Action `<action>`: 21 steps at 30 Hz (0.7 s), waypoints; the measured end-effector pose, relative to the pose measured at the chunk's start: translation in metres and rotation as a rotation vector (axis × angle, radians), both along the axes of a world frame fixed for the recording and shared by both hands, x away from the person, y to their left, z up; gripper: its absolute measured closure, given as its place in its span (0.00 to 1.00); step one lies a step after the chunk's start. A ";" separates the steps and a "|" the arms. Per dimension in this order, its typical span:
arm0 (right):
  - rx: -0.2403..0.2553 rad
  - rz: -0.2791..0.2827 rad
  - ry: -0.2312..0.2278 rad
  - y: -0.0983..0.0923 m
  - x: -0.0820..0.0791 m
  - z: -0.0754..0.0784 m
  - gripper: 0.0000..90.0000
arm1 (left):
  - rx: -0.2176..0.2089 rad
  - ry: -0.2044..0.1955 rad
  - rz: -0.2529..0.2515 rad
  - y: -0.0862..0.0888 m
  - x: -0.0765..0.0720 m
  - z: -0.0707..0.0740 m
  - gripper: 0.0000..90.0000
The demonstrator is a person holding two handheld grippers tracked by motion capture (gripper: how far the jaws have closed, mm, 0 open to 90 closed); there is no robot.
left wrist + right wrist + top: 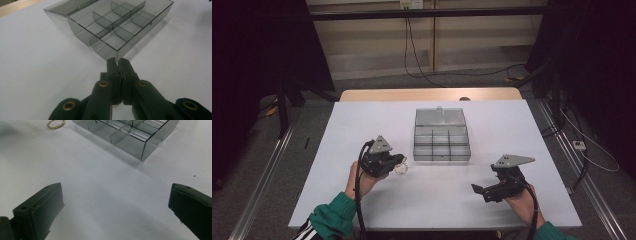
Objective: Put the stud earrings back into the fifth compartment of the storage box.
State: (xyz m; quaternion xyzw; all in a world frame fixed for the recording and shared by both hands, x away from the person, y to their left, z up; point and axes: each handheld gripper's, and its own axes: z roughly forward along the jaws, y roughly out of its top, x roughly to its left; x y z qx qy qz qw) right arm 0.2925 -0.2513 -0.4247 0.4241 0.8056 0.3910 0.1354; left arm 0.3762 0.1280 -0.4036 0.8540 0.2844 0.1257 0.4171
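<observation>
Left gripper (398,161): seen in the high view at the left of the white surface (362,130), held in the person's left hand (362,181); fingers (113,67) clenched together, with a gold glint seen beneath them in the left gripper view.
Gold chain ring (401,168): seen at the left gripper's tips in the high view, just left of the box's near left corner; whether it is pinched or merely touched cannot be told.
Right gripper (478,189): held low at the right of the surface, pointing left; fingers (40,210) released, spread wide, nothing between them.
Compartment box (442,142): clear smoky plastic, placed mid-surface, divided into small compartments, lid (439,117) laid open behind it.
Chain in right gripper view: the ring (56,123) is seen far off, beside the box (130,137).
</observation>
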 end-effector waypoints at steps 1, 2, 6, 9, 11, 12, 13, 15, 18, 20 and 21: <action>0.001 0.000 -0.001 0.000 0.000 0.000 0.00 | 0.001 -0.005 -0.003 -0.001 0.000 0.001 0.99; 0.002 -0.002 0.000 0.000 0.000 0.000 0.00 | -0.004 -0.007 -0.007 -0.001 0.000 0.001 0.99; 0.002 0.000 0.000 -0.001 0.000 0.000 0.00 | -0.019 -0.012 -0.011 -0.005 -0.001 0.004 0.99; 0.006 0.000 0.001 -0.001 0.000 0.000 0.00 | -0.020 -0.020 -0.017 -0.008 -0.001 0.006 0.99; 0.006 -0.002 0.001 -0.001 0.000 0.000 0.00 | -0.026 -0.025 -0.023 -0.010 -0.001 0.007 0.99; 0.006 0.000 0.000 -0.001 0.000 0.000 0.00 | -0.029 -0.025 -0.021 -0.011 -0.001 0.008 0.99; 0.006 -0.001 0.000 -0.001 0.000 0.000 0.00 | -0.030 -0.033 -0.022 -0.011 -0.001 0.009 0.99; 0.006 -0.002 -0.001 -0.001 0.000 0.000 0.00 | -0.037 -0.041 -0.021 -0.012 -0.001 0.011 0.99; 0.009 -0.005 -0.004 -0.001 0.000 0.001 0.00 | -0.048 -0.051 -0.021 -0.014 0.000 0.012 0.99; 0.012 -0.005 -0.002 -0.002 0.000 0.001 0.00 | -0.046 -0.055 -0.019 -0.014 0.000 0.012 0.99; 0.020 -0.005 0.002 -0.002 0.000 0.000 0.00 | -0.051 -0.053 -0.020 -0.015 0.001 0.012 0.99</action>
